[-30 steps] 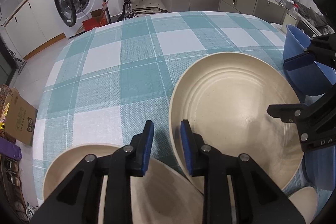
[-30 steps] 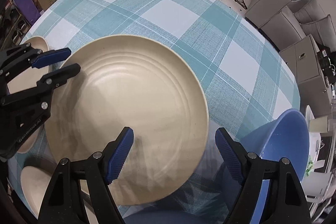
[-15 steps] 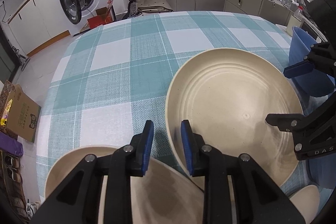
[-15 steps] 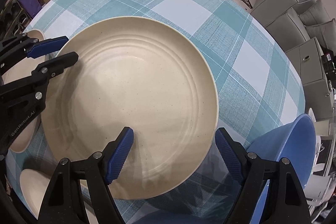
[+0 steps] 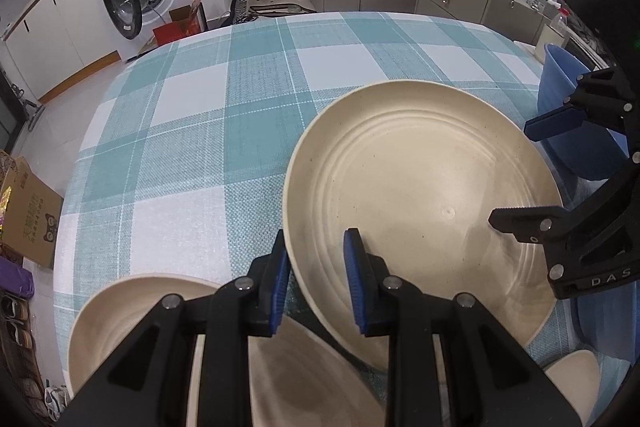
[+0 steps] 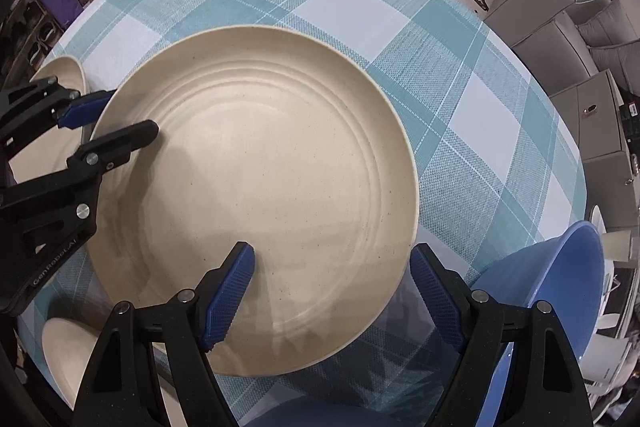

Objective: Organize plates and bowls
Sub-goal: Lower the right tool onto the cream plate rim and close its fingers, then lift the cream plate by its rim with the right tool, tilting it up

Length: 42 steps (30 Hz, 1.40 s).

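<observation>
A large beige plate [image 5: 420,203] [image 6: 256,187] is held above the checked tablecloth. My left gripper [image 5: 316,287] straddles its near-left rim, one finger under and one over, and looks shut on it; it also shows in the right wrist view [image 6: 108,121]. My right gripper [image 6: 332,291] is open, its fingers spread wide over the plate's other edge; it also shows in the left wrist view [image 5: 532,171]. A smaller beige plate [image 5: 140,311] lies below my left gripper. A blue bowl [image 6: 560,279] [image 5: 568,99] sits at the right.
The round table [image 5: 208,115] carries a teal and white checked cloth. Another small beige dish [image 6: 64,359] lies near the front edge. A blue plate edge [image 6: 320,415] shows under my right gripper. A sofa, cabinet and washing machine stand beyond the table.
The large plate has moved away from the cameras toward the table's middle, carried by my left gripper. My right gripper stays open beside it.
</observation>
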Tool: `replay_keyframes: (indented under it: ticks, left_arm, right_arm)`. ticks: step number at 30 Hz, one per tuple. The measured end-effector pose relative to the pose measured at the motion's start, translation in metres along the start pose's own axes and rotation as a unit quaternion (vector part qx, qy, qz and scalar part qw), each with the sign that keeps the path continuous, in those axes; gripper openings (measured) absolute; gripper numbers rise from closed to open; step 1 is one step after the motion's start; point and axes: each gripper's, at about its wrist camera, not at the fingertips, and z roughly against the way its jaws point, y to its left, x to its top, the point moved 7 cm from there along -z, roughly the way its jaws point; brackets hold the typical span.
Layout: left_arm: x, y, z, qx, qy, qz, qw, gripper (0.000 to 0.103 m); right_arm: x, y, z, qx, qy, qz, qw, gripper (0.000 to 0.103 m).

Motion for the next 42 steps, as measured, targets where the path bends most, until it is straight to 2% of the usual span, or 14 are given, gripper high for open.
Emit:
replay_keyframes:
  ticks: [7, 11, 17, 22, 32, 42]
  left_arm:
    - [0.002, 0.002, -0.001, 0.0, -0.003, 0.003, 1.0, 0.025]
    - [0.001, 0.003, -0.002, -0.001, -0.001, 0.006, 1.0, 0.025]
    - [-0.002, 0.001, 0.001, -0.001, 0.004, 0.004, 1.0, 0.025]
    - [-0.002, 0.001, 0.001, -0.002, 0.005, 0.006, 1.0, 0.025]
    - [0.002, 0.006, -0.002, 0.002, 0.003, 0.018, 0.9998, 0.025]
    - [0.002, 0.012, -0.003, -0.005, 0.007, 0.028, 0.9996, 0.025]
  right_arm:
    - [0.004, 0.0, 0.001, 0.004, -0.006, -0.005, 1.0, 0.082]
    - [0.005, -0.002, 0.0, -0.014, -0.006, -0.005, 1.0, 0.076]
    - [-0.001, -0.004, 0.001, -0.035, 0.009, -0.003, 0.999, 0.076]
    - [-0.002, -0.002, -0.001, -0.033, 0.015, -0.002, 0.999, 0.076]
    - [0.007, -0.001, 0.001, 0.002, 0.003, -0.021, 1.0, 0.076]
    - [0.013, -0.001, 0.0, -0.004, 0.01, -0.015, 1.0, 0.075]
